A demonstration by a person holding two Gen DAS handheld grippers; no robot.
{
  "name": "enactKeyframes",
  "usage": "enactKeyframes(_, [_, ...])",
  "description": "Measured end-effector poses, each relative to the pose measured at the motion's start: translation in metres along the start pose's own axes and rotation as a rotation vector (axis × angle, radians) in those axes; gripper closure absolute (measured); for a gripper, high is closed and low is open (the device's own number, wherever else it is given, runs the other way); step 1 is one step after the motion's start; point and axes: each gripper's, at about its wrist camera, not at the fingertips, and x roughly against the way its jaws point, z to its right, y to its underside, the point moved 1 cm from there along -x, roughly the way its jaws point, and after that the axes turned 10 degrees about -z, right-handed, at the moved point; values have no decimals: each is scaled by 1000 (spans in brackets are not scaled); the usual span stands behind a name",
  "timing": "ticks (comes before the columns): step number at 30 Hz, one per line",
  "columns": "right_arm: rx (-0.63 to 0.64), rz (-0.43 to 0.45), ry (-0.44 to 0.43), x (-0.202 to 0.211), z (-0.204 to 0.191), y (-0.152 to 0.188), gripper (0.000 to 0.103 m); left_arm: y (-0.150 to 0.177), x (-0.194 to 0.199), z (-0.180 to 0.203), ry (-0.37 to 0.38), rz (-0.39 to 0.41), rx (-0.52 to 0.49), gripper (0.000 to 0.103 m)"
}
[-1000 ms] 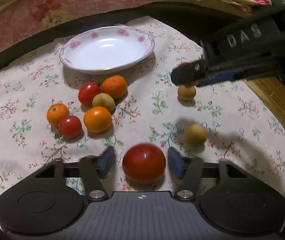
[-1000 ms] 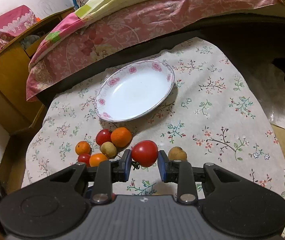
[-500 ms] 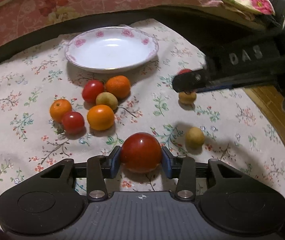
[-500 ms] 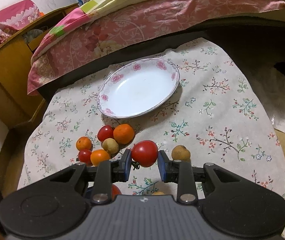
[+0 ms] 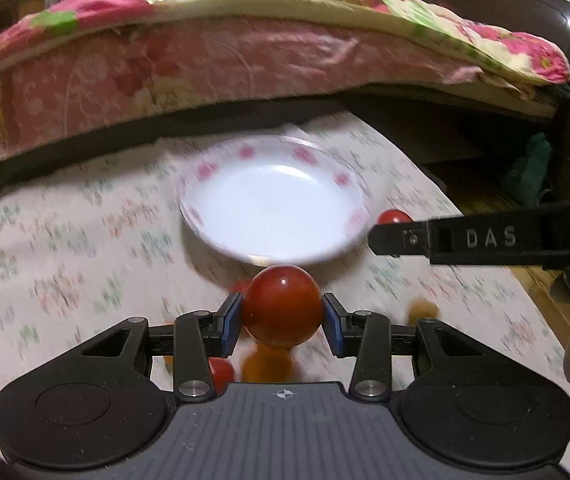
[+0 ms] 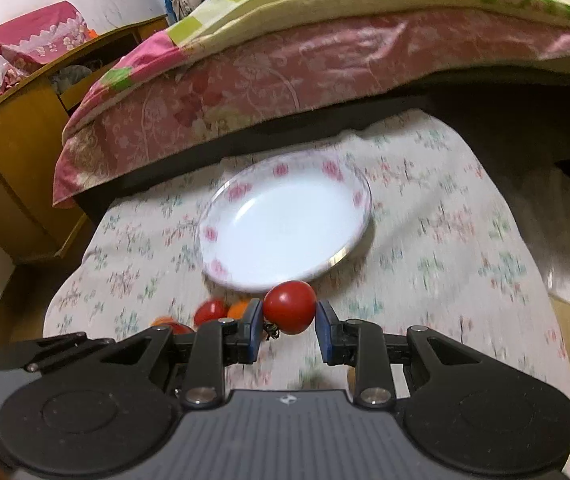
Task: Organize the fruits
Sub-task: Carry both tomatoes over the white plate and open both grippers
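My left gripper (image 5: pixel 282 311) is shut on a large red tomato (image 5: pixel 282 304) and holds it above the floral cloth, just short of the white flower-rimmed plate (image 5: pixel 221 236). My right gripper (image 6: pixel 289 314) is shut on a smaller red tomato (image 6: pixel 289 306), near the plate's (image 6: pixel 349 248) front rim. The right gripper also shows in the left wrist view (image 5: pixel 389 236) at the plate's right, with its tomato (image 5: pixel 393 216) peeking out. The plate holds nothing. Blurred tomatoes (image 6: pixel 210 310) and oranges (image 5: pixel 267 364) lie below the grippers.
The floral tablecloth (image 6: pixel 465 248) covers a low table. A bed with pink and green quilts (image 6: pixel 285 68) runs along the far side. A wooden cabinet (image 6: pixel 13 148) stands at the left. A small brown fruit (image 5: pixel 423 308) lies on the cloth at the right.
My left gripper closed on the large tomato and lifted it toward the plate. My right gripper carried its tomato forward to the plate's front rim. Both views now blur with motion.
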Motion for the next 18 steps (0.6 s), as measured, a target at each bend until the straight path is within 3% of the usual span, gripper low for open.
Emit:
enactKeyframes(7, [35, 4, 17, -37, 3, -35, 75, -36, -26, -13, -43, 23, -9, 53])
enactKeyframes(18, [44, -35, 6, -71, 11, -47, 75, -41, -55, -17, -65, 4, -28, 52])
